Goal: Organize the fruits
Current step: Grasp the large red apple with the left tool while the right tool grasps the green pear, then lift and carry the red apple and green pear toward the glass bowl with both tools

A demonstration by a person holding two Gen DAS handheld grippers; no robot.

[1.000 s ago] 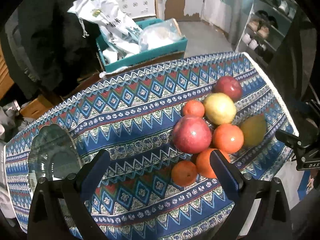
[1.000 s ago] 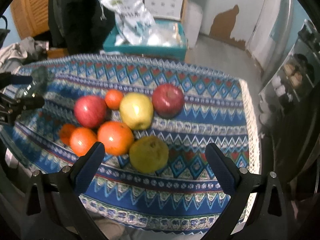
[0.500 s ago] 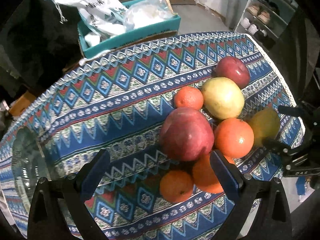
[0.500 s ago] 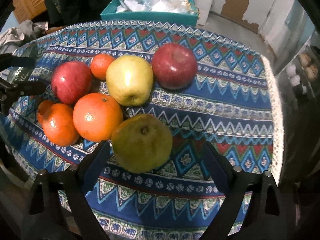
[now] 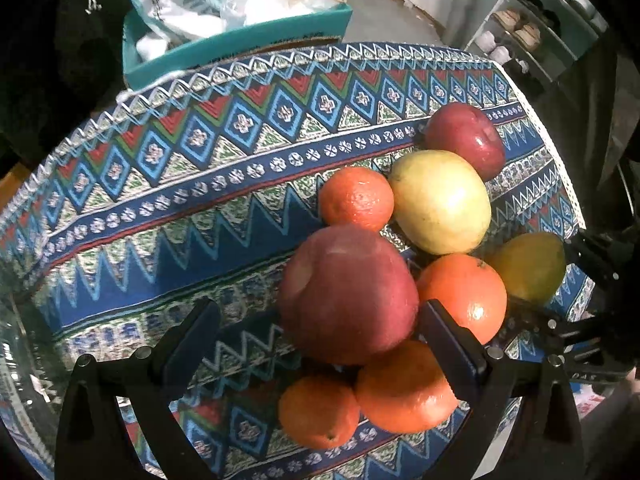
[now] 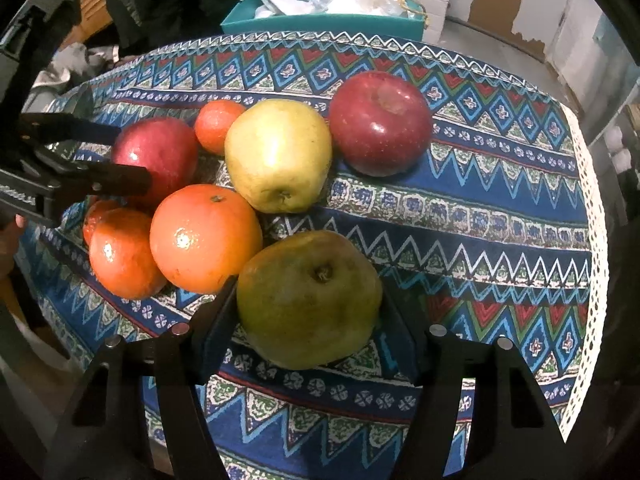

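Fruit is clustered on a patterned tablecloth (image 5: 200, 184). My left gripper (image 5: 320, 340) is open, its jaws on either side of a red apple (image 5: 348, 292), which shows too in the right wrist view (image 6: 160, 156). My right gripper (image 6: 308, 320) is closed in around a green-brown pear (image 6: 308, 300), its jaws at the pear's sides; the pear shows in the left wrist view (image 5: 528, 266). Around them lie a yellow apple (image 6: 280, 156), a dark red apple (image 6: 380, 122) and several oranges (image 6: 204, 236).
A glass bowl (image 5: 20, 340) sits at the table's left end. A teal box (image 5: 236, 36) with plastic bags stands behind the table. The cloth's white lace edge (image 6: 592, 200) marks the right side. A shoe shelf (image 5: 532, 32) stands at the far right.
Both grippers have moved down and forward into the fruit. The left jaws now flank the red apple; the right jaws have narrowed onto the pear.
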